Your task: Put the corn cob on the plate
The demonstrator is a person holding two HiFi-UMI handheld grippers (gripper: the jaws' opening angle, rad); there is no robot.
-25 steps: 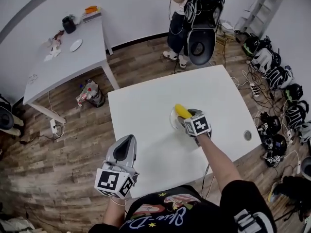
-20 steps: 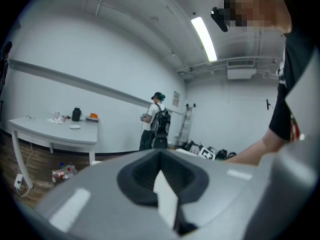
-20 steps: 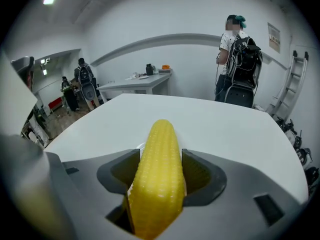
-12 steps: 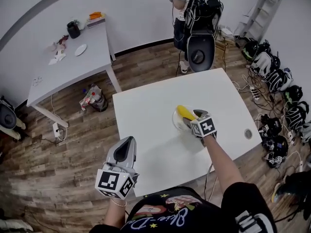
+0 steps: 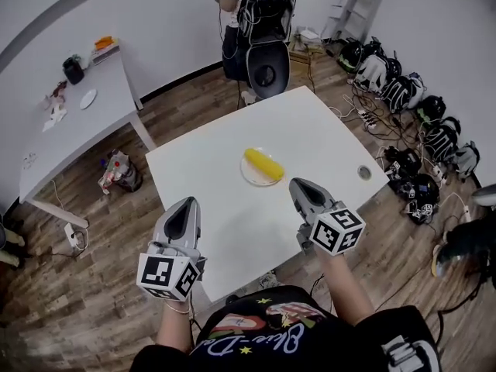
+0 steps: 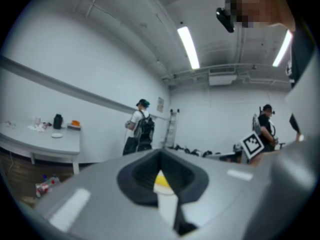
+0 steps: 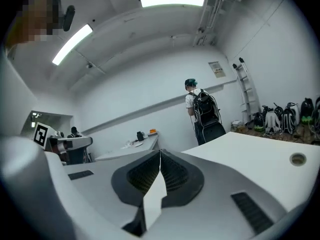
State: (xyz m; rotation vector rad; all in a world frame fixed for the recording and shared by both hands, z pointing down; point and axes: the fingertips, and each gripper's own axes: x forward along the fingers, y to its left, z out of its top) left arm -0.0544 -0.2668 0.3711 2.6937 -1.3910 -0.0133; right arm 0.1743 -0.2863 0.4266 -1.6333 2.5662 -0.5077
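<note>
The yellow corn cob point(image 5: 263, 163) lies across a small white plate point(image 5: 249, 179) near the middle of the white table point(image 5: 325, 130). My right gripper point(image 5: 299, 185) hovers near the table's front edge, a short way to the front right of the plate, shut and empty; in the right gripper view its jaws point(image 7: 160, 155) meet with nothing between them. My left gripper point(image 5: 184, 206) hangs off the table's front left, pointing level at the table. Its tips point(image 6: 161, 153) are together, and the corn cob point(image 6: 161, 180) shows far off through the slit below them.
A second table point(image 5: 77, 122) with small items stands at the back left. A person with a backpack point(image 5: 260, 6) stands by a chair point(image 5: 266, 68) beyond the table. Backpacks point(image 5: 403, 91) and cables line the floor at the right. A round cable hole point(image 5: 364, 172) is in the tabletop.
My right gripper has left the corn cob on the plate, pulled back towards me and upwards, and its jaws have come together. The left gripper rose slightly. The head view has shifted.
</note>
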